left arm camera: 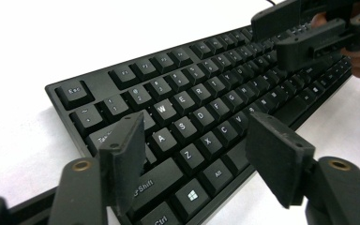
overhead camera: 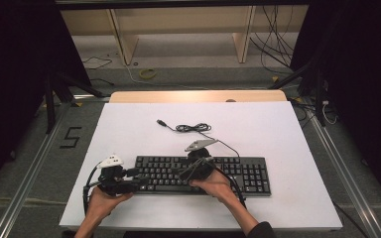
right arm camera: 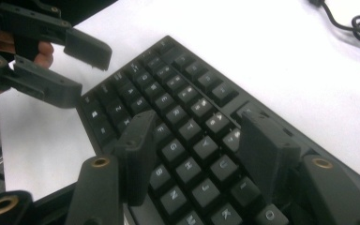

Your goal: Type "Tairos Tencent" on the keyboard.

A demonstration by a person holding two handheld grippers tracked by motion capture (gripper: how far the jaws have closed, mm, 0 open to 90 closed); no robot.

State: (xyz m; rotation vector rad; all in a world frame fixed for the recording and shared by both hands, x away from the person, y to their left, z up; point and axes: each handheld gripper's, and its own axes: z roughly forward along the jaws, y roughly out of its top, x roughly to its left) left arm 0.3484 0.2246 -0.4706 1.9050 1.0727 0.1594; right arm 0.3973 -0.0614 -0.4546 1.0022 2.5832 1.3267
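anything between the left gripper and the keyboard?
Nothing visible. The left gripper hangs with jaws open directly over the keyboard at its left end, above the A, S, Z and X keys. The right gripper hangs farther along, mid-keyboard, clear of it.

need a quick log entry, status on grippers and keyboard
Left gripper open over keyboard left end. Right gripper open over middle keys. Cable behind, clear.

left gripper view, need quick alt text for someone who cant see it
A black keyboard lies slantwise on a white table, seen from just above its left end. The left gripper hangs open over the keys; the right gripper hovers open farther along.
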